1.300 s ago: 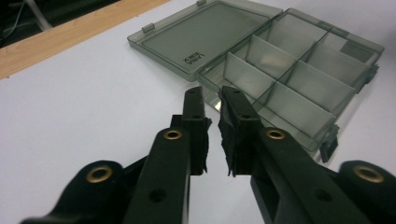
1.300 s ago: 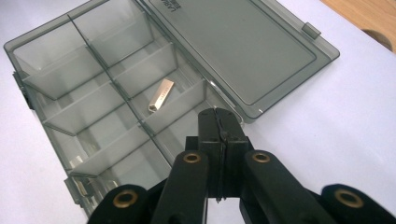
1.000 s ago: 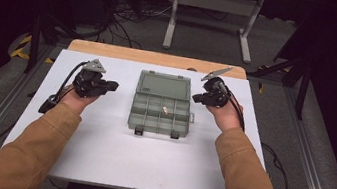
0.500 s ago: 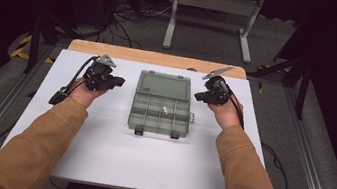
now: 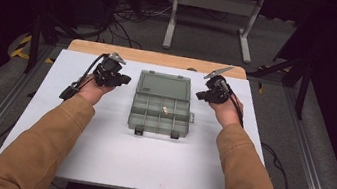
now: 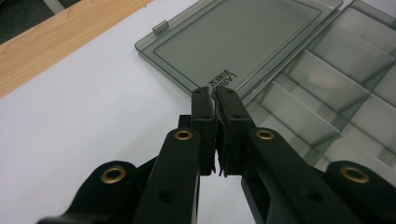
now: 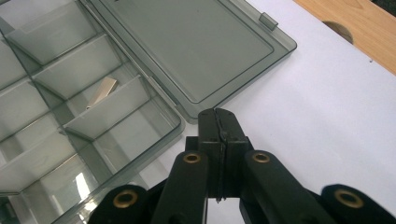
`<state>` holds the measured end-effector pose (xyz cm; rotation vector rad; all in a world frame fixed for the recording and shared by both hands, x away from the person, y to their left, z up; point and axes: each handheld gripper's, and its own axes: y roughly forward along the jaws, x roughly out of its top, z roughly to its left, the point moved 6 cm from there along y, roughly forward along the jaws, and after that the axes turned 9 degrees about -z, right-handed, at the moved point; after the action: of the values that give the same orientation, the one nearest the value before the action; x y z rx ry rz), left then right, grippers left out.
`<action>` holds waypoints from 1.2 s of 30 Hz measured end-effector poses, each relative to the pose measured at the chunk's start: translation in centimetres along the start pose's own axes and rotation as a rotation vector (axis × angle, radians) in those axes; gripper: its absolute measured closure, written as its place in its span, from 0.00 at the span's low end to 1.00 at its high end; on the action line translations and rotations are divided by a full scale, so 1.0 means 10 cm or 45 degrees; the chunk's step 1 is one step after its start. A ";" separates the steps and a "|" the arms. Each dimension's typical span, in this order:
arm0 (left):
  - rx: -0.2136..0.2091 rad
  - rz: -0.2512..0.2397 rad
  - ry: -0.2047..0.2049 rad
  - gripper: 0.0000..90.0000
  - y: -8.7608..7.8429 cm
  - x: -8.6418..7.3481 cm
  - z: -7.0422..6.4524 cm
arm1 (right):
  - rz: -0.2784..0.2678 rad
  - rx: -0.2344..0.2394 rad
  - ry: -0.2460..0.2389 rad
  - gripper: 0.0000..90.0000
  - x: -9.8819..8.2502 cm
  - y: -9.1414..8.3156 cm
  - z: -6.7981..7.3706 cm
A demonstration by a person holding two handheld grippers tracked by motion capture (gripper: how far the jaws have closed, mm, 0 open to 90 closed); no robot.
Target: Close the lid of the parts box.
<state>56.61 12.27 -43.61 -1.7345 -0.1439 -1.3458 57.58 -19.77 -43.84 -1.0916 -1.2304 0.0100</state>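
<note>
Moved closer, left gripper [image 5: 120,79] and right gripper [image 5: 205,95], jaws closed empty, flank the open organizer box [image 5: 161,104].

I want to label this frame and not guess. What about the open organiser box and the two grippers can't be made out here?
- Small pale piece in the organiser box: too small to identify.
- Lid lettering: partly covered by the left gripper.
- Box's near compartments: cut off by the right gripper view's edge beside the right gripper.
</note>
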 end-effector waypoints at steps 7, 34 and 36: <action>0.035 0.036 -0.031 0.98 0.11 -0.02 0.07 | 0.003 0.004 -0.002 1.00 -0.01 0.07 -0.03; 0.095 0.071 -0.135 0.99 0.45 -0.13 0.15 | 0.039 -0.022 0.122 1.00 -0.10 0.39 -0.15; 0.085 0.072 -0.159 0.99 0.48 -0.14 0.15 | 0.043 -0.028 0.138 1.00 -0.11 0.41 -0.15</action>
<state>59.85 11.10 -47.51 -1.7538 -0.2062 -1.1791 60.39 -19.20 -47.27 -1.1179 -1.1173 -0.0368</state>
